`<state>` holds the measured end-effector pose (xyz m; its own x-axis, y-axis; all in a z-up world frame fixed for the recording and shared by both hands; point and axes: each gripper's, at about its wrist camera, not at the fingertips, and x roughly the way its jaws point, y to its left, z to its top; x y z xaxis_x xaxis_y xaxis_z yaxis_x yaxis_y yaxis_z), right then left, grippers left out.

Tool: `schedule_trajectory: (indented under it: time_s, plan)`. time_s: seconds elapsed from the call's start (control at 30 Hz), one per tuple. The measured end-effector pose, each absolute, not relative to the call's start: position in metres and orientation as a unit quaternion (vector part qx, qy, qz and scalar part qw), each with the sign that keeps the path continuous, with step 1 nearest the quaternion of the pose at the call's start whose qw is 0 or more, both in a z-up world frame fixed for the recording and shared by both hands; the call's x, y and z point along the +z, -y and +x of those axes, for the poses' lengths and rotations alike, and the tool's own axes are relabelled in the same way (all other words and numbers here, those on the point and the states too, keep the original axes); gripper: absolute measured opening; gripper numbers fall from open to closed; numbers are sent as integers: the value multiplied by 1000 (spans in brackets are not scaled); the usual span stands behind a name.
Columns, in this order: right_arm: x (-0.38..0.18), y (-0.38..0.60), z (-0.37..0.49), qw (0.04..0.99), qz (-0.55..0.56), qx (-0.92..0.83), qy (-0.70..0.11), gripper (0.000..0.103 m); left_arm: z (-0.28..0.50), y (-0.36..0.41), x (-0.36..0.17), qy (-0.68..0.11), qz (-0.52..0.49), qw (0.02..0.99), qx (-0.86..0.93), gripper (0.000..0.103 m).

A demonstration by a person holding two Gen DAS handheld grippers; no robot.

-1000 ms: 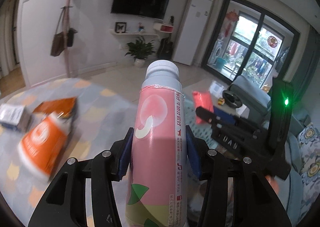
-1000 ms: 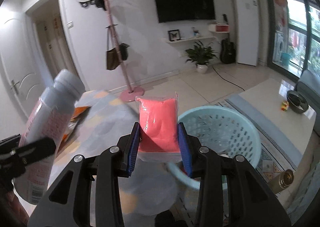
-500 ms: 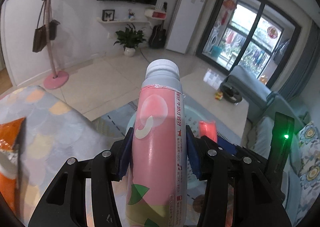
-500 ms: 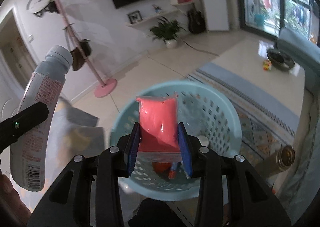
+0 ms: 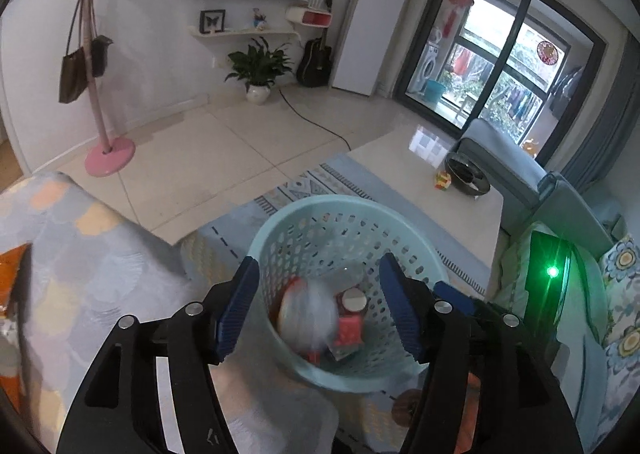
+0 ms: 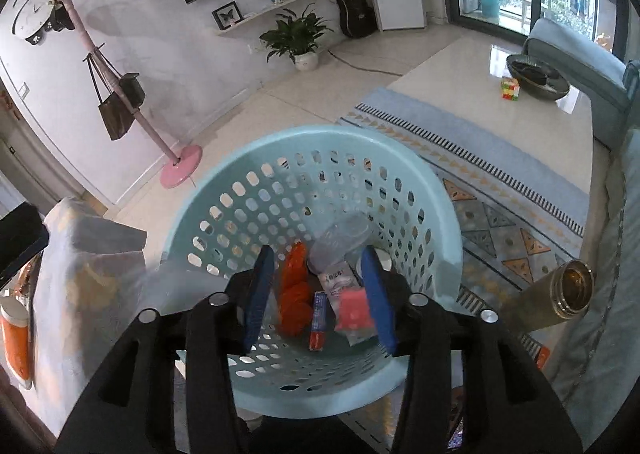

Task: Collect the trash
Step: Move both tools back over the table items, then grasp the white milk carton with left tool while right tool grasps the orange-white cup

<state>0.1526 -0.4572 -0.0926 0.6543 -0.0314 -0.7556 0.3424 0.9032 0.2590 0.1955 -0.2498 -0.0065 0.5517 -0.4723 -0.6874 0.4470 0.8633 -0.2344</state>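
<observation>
A pale blue perforated basket (image 5: 320,205) (image 6: 312,133) stands on the rug, right below both grippers. My left gripper (image 5: 320,294) hangs over it with its jaws opening and nothing between the blue pads. The pink bottle (image 5: 308,310) shows as a blur inside the basket, loose from the pads. My right gripper (image 6: 318,290) is also above the basket, its jaws opening and empty. The pink pouch (image 6: 352,310) lies in the basket beside orange wrappers (image 6: 294,294) and a clear plastic cup (image 6: 340,242).
A table with a scale-patterned cloth (image 5: 80,254) lies to the left, with orange packets (image 5: 12,274) on it. A brass-coloured flask (image 6: 568,294) lies right of the basket. Beyond are a white coffee table (image 6: 500,101) and a pink coat stand base (image 5: 110,153).
Both grippers swung from the table to above the basket and opened. The pink bottle left the left gripper and the pink pouch left the right one; both are now in the basket.
</observation>
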Motion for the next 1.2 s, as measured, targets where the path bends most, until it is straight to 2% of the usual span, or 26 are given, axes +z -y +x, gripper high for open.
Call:
schedule_trajectory:
  time_s: [0.33,0.83,0.9,1.2]
  plan:
    - [-48,413,130,910,162,-82,-373,42,151,197,30,-355,-35,901,-246,61]
    - [19,251,90,943,78,24,-322,44,73,49,88,-287,-90,934,-191,61]
    - [24,230,85,945,70,34,-317,48,65,32,91,-281,-95,937,-183,61]
    - [31,130,62,947,23,93,-306,49,42,-62,92,-261,-130,948,-127,59]
